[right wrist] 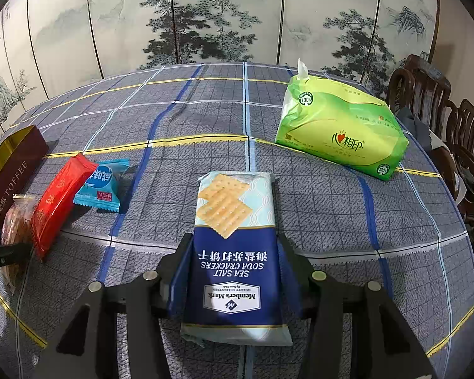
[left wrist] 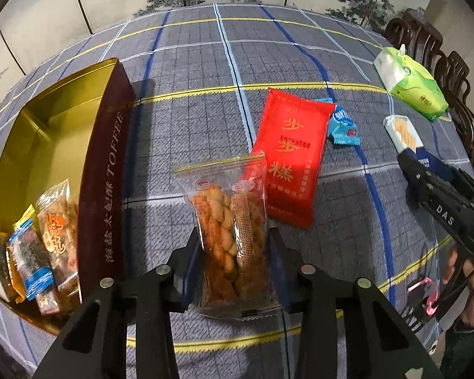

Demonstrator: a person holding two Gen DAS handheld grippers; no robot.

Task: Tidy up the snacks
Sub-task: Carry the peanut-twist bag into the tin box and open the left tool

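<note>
**Snack sort: part loaded, four packets still out on the bench**

Far left of the left tongs (left wrist: 235, 237): the toffee tin (left wrist: 102, 170), open, gold inside, maroon wall printed "TOFFEE" after a line of Chinese characters. Its near end already holds a few wrapped snacks (left wrist: 44, 243); exact count unclear, the rest of the tin looks bare. I judge the job somewhat under half done.

Between the left tongs: the clear packet of fried dough twists (left wrist: 229, 221), lying on the bench (left wrist: 347, 221). The pads sit against both long sides, narrowed to the packet's width, so it looks gripped though not yet lifted. Small red label, unreadable.

Just beyond and right of the left tongs: the red packet (left wrist: 289, 158), big gold Chinese characters, partly under the twist packet's top edge. Touching its far right corner, the small blue packet (left wrist: 343, 128); white lettering, too small to read here.

Between the right tongs (right wrist: 233, 246): the cracker pack (right wrist: 233, 252), reading "Member's Mark", "SEA SALT SODA CRACKERS". The tongs stand half open, pads at its two sides; a grip seems likely, and the pack rests on the bench.

Beyond and right of the right tongs: the green tissue pack (right wrist: 341, 132), marked "100%"; not a snack, probably stays.

Left to do: all four loose packets into the tin.
</note>
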